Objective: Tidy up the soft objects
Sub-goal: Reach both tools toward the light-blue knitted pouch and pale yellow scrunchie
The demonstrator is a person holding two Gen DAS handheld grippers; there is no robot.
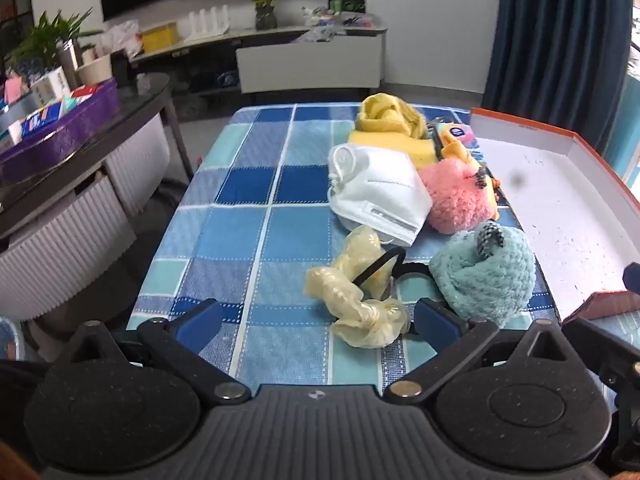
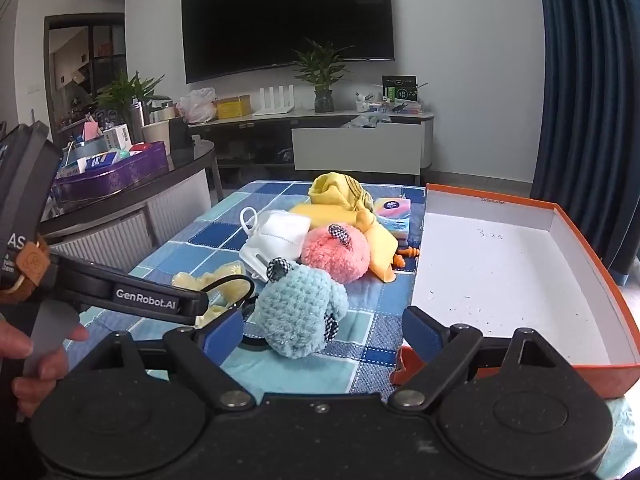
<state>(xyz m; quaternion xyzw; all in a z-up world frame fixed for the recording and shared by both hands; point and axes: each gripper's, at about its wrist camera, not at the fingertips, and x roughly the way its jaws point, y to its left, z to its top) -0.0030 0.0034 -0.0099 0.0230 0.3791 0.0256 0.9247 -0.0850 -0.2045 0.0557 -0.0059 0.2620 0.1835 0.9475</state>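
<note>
Step in hand, as I read it: the very start, nothing picked yet, both tongs spread wide w/ nothing between them.

Going left to right in the left wrist view: the left gripper (image 1: 316, 316) sits at bottom centre, jaws apart over the checked cloth (image 1: 248, 240). Just ahead of it, the pale yellow scrunchie (image 1: 356, 300), crumpled, long axis running from lower right up toward frame centre, w/ a black hair band (image 1: 380, 264) looped over it. Next the white mask (image 1: 380, 196), centre frame, long axis slanting from upper left to lower right, ear loops at its upper left end. Then the pink pompom (image 1: 456, 196) and the blue pompom (image 1: 484, 276) (both roundish, no real axis), right of centre. Far right: the orange box (image 1: 560, 216), white inside, empty.

In the right wrist view the right gripper (image 2: 324, 330) brackets the blue pompom from the near side, not touching.

Next move prob. calls for closing on the blue pompom and carrying it rightward into the box.
</note>
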